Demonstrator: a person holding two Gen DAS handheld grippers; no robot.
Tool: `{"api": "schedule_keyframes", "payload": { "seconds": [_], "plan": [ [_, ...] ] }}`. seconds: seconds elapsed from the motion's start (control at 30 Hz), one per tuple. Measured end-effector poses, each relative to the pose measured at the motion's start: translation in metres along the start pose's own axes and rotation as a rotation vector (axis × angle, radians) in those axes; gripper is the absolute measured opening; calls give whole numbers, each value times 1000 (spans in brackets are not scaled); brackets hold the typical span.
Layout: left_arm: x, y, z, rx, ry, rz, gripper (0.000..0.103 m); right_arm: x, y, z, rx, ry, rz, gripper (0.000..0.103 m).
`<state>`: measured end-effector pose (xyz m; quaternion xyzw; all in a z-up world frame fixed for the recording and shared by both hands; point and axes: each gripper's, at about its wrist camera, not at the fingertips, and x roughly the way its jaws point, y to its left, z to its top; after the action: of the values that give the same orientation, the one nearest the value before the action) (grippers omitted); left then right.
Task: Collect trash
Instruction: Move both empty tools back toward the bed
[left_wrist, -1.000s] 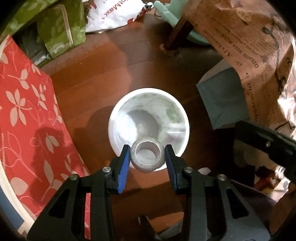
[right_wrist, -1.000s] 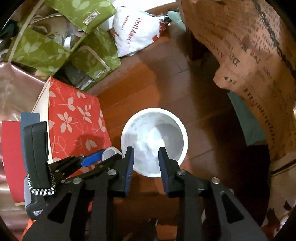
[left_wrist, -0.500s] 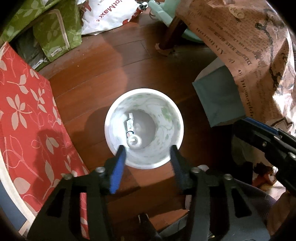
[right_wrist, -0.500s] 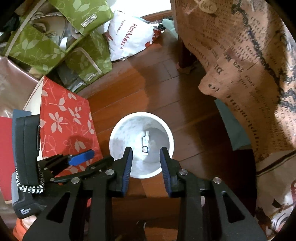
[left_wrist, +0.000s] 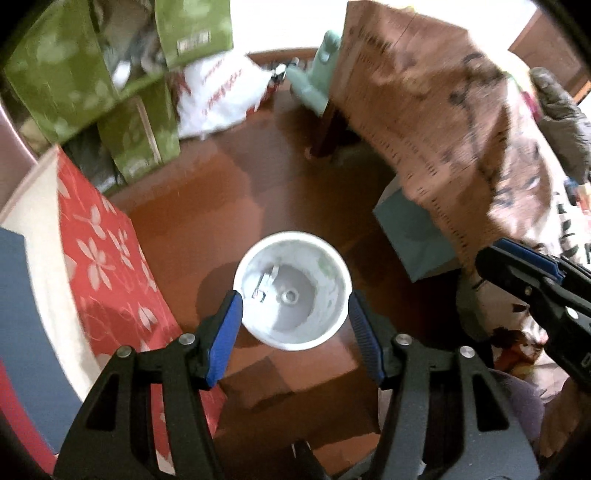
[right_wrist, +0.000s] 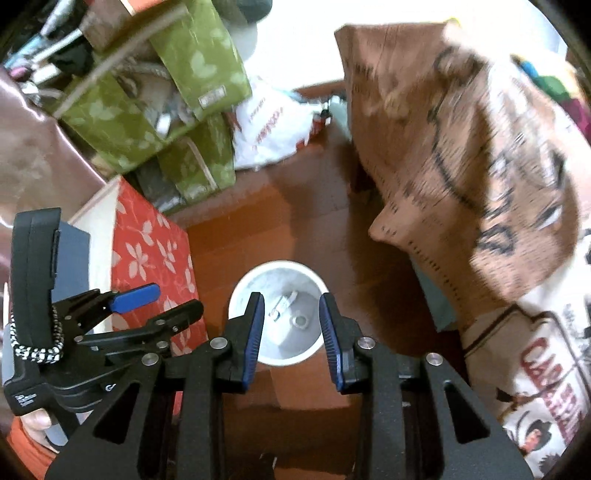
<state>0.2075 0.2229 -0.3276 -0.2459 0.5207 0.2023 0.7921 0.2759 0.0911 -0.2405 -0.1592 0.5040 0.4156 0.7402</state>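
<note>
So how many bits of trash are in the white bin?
2. A small ring-shaped piece lies at the middle of the white bin's bottom, and a flat white strip lies beside it, up-left. Anything tucked under the near rim may be hidden.

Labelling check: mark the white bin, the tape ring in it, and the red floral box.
white bin (left_wrist: 334, 258), left wrist view, right inner wall.
tape ring (left_wrist: 290, 295), left wrist view, its rim, on the bin floor.
red floral box (right_wrist: 147, 247), right wrist view, patterned top face.
</note>
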Motion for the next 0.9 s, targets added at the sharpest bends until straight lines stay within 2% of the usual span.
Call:
{"api": "schedule_keyframes", "payload": {
  "seconds": [0.07,0.13,0.2,0.3,0.63,0.9],
  "plan": [
    [-19,-7,1,10,-38,-4,58,-22,1,1,-1,-47,-8,28],
    [-42,-15,2,22,-85,-14,58,-43,1,1,-2,-96,-17,32],
    [-64,-25,4,39,-130,-24,58,-68,0,-1,-3,-158,-38,53],
    [-98,-48,3,77,-202,-35,58,-107,-5,-5,11,-257,-60,64],
    [-183,-125,-2,207,-385,-101,67,-204,-51,-27,102,-442,-147,67],
    [-221,-194,-6,339,-477,-132,68,-261,-100,-48,166,-552,-261,69]
  ]
}}
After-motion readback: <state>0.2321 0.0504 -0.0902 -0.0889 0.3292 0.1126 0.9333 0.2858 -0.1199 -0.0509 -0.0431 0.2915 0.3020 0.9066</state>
